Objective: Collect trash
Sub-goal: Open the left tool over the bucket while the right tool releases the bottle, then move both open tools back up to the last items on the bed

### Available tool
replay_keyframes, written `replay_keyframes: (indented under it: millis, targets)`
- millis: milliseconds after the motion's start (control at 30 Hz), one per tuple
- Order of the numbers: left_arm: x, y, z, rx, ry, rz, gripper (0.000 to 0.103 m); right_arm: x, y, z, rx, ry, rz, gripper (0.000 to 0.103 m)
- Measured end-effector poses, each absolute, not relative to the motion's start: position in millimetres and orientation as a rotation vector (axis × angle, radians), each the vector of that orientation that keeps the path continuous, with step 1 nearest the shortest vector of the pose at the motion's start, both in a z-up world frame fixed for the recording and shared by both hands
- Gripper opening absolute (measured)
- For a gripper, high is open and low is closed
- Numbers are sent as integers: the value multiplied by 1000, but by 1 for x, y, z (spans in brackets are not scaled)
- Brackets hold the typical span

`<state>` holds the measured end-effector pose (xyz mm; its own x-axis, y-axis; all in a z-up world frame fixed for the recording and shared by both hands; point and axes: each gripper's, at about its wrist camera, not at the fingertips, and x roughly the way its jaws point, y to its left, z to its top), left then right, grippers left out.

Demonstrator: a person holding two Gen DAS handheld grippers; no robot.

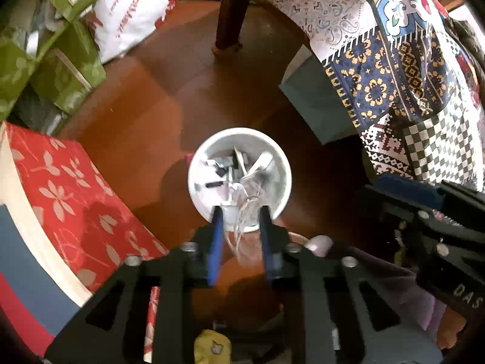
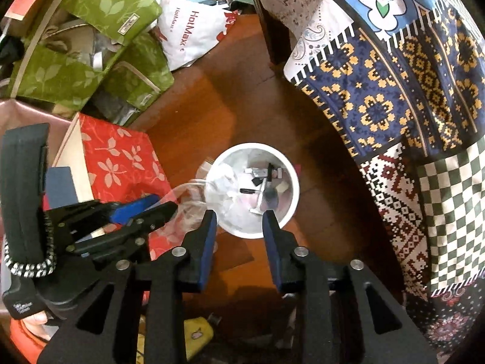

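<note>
A white round trash bin [image 1: 239, 179] stands on the wooden floor, holding paper scraps and small dark bits; it also shows in the right wrist view [image 2: 251, 189]. My left gripper [image 1: 241, 212] is open just above the bin's near rim, and a clear crumpled plastic wrapper [image 1: 245, 224] hangs blurred between its fingers; whether it touches them I cannot tell. From the right wrist view the left gripper [image 2: 151, 206] sits left of the bin with the wrapper [image 2: 188, 209] at its tip. My right gripper [image 2: 239, 215] is open and empty over the bin's near rim.
A red floral box [image 1: 75, 197] lies left of the bin. Green leaf-print storage bags [image 2: 100, 48] and a white HotMax bag [image 2: 194, 30] are piled at the back left. A table with a patterned cloth [image 2: 394, 91] and its dark leg [image 1: 230, 12] stands to the right.
</note>
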<state>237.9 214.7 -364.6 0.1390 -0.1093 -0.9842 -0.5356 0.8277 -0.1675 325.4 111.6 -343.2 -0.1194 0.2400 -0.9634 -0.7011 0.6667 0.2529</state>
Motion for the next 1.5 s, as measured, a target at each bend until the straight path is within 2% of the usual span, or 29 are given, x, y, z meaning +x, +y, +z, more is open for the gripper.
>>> replay_keyframes:
  millis: [367,833,1167,1500]
  targets:
    - [223,212,-323,-522,1329,352,26,327,88,-314,-405,1407,848,29]
    - [213,173,-194,-380,1077,368,26,323,2,-197,-296,1094,770,29]
    - [258,97,-110,-339,906,244,26,348,-97,-120,-161,900,683,29]
    - [346,2,-70,-250,837,111,28,403,-207,-96,-78,839,499,29]
